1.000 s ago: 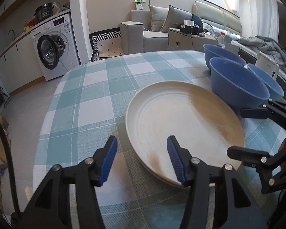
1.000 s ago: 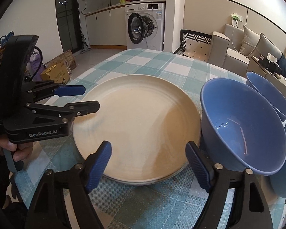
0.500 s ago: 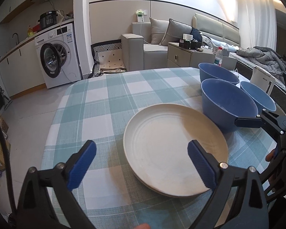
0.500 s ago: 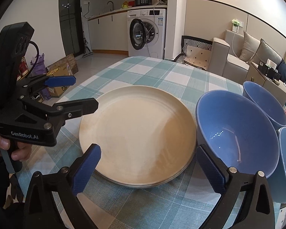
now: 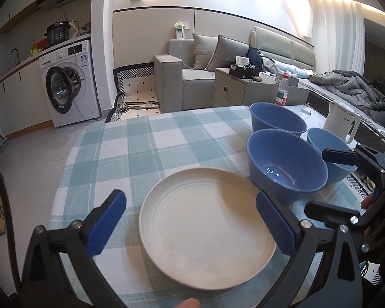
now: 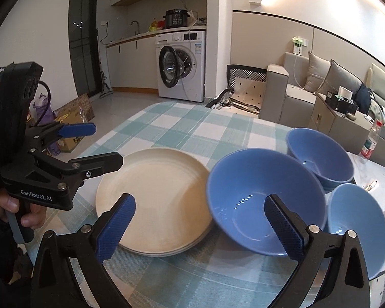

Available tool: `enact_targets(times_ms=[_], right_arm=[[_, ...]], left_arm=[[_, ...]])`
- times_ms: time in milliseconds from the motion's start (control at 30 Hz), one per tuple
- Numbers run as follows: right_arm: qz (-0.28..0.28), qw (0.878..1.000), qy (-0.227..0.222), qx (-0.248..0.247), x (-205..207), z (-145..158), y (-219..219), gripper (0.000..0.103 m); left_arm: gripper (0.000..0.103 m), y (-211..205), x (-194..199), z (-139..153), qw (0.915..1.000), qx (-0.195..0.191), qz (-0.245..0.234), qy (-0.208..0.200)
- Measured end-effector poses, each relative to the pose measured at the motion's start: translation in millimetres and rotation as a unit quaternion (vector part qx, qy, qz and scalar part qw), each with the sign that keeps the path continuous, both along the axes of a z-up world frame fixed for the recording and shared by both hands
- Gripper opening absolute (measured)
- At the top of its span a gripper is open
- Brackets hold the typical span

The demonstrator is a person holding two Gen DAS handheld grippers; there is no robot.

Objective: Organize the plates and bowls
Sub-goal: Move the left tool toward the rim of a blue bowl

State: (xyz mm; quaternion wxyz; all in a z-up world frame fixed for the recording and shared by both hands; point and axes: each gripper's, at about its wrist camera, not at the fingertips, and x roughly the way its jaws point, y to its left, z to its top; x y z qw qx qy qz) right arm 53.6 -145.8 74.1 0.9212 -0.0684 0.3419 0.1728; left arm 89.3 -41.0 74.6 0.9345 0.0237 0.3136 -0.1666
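Observation:
A stack of cream plates [image 5: 205, 231] [image 6: 154, 200] lies on the checked table [image 5: 141, 148]. Three blue bowls stand to its right: a near one [image 5: 285, 164] [image 6: 264, 202], a far one [image 5: 277, 118] [image 6: 320, 154] and a third [image 5: 323, 141] [image 6: 356, 220] at the table's edge. My left gripper [image 5: 190, 195] [image 6: 107, 143] hovers above the plates' near left side, its jaws still opening with nothing between the pads. My right gripper [image 6: 200, 198] [image 5: 314, 181] hangs open over the gap between the plates and the near bowl, holding nothing.
A white kettle [image 5: 342, 123] and a water bottle [image 5: 282, 89] stand beyond the bowls. The checked cloth stretches bare towards the far left edge. A person's hand [image 6: 20, 213] grips the left gripper's handle. A washing machine and sofa are behind the table.
Both grippers have opened wide and lifted up and back from the plate stack. The plates and bowls stay where they were.

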Motion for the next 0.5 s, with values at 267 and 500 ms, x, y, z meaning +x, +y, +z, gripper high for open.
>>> enact_targets(times_ms=[267,500], right_arm=[[-0.046,0.999,-0.010,0.017,3.0,34.4,-60.4,0.102],[-0.086,0.996,-0.008,0.033,13.3,55.7,-113.7,0.102]], left_arm=[[0.102,-30.3,17.3,17.1,0.9996,-0.017,-0.024,-0.004],[0.103,-51.8,34.4,24.0,0.9992,-0.020,-0.036,-0.003]])
